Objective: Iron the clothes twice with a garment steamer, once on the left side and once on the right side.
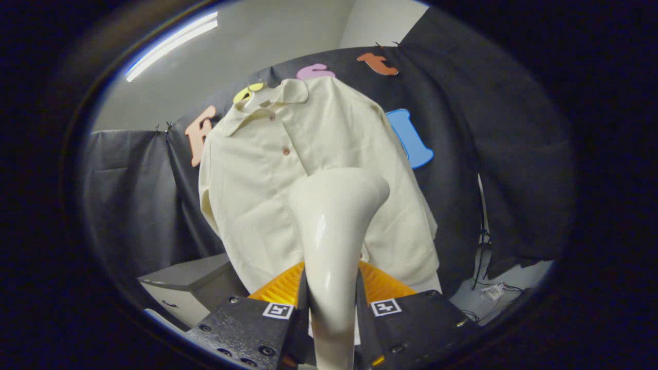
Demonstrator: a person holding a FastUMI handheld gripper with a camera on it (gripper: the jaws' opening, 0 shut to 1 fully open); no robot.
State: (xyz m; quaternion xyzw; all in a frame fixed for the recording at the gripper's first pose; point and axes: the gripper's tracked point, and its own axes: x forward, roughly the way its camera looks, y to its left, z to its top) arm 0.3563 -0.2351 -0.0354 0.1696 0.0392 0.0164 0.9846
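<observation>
The shirt point(308, 174) hangs in front of the booth wall point(462, 154), collar up, placket buttoned, filling the space beyond the fingers; a pale cabinet point(190, 282) stands low to one side of it. The steamer point(331, 231) is held in the gripper point(331, 303), both fingers closed against its handle, its flared head raised ahead of them and set before the middle to lower front of the shirt, roughly on the placket line. Whether the head touches the cloth cannot be judged from behind it; it appears close. Assessment: the stroke in hand should keep the head flat to the fabric, stay on one side of the placket, and travel in a straight vertical line at even speed. The grip must not slacken, since the smooth handle could twist. The buttons point(286, 151) should be avoided.
</observation>
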